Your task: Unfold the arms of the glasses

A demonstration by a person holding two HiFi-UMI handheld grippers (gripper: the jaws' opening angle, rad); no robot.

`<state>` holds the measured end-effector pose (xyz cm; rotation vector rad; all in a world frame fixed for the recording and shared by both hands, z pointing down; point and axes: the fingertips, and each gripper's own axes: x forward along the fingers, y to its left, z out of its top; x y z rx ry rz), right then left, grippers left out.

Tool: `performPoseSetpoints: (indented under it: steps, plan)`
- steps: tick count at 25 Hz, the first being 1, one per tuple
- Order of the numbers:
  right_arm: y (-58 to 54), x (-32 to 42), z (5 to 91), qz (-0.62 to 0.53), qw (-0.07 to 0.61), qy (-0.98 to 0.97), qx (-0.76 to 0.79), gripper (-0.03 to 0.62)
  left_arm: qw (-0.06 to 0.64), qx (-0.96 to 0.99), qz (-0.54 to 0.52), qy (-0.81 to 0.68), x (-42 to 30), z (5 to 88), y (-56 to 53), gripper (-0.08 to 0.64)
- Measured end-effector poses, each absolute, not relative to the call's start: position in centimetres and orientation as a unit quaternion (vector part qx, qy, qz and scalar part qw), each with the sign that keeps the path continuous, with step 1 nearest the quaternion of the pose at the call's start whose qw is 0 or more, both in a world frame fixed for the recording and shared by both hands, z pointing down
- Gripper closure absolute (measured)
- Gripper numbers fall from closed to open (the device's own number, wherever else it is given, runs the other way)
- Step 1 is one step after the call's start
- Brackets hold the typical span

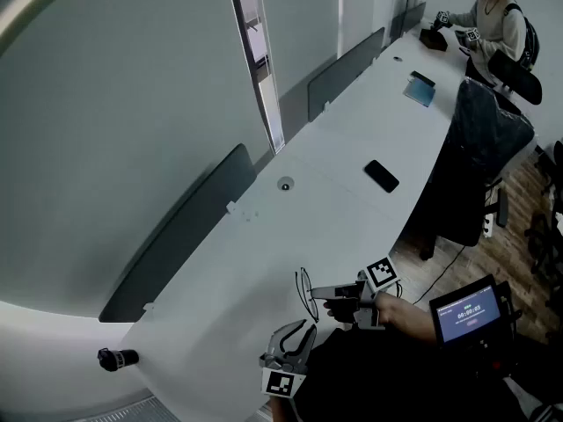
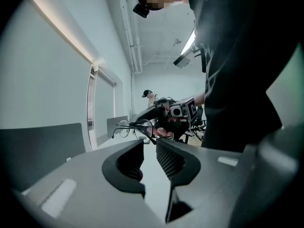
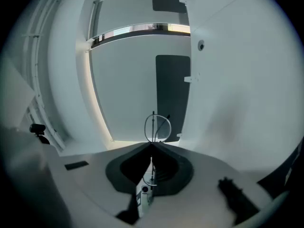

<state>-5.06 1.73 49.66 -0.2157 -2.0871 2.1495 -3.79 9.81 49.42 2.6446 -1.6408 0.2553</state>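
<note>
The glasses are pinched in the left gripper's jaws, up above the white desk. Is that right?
Not quite. The glasses are pinched in the right gripper's jaws, not the left's, up above the white desk. The right gripper view shows its jaws shut on the thin frame. In the left gripper view, the left gripper has its jaws apart with nothing between them.

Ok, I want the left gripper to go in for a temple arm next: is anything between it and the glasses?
Nothing visible does. The left gripper, jaws apart and empty, faces the glasses across open air. The right gripper holds them clamped above the table.
</note>
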Motion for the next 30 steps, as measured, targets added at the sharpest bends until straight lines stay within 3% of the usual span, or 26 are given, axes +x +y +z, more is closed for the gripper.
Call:
performPoseSetpoints:
  steps: [17, 24, 30]
  plan:
    - [-1.2, -4.6, 50.4, 0.713, 0.046, -0.698, -0.039, 0.581, -0.027, 0.857, 0.091, -0.507, -3.8, 48.9, 7.5, 0.466]
    - [-0.7, -5.3, 50.3, 0.713, 0.042, -0.698, -0.054, 0.581, 0.049, 0.845, 0.089, -0.525, -4.1, 50.9, 8.2, 0.457]
    - [-1.3, -5.3, 49.8, 0.716, 0.031, -0.695, -0.051, 0.581, 0.05, 0.849, 0.07, -0.522, -4.3, 50.6, 7.4, 0.449]
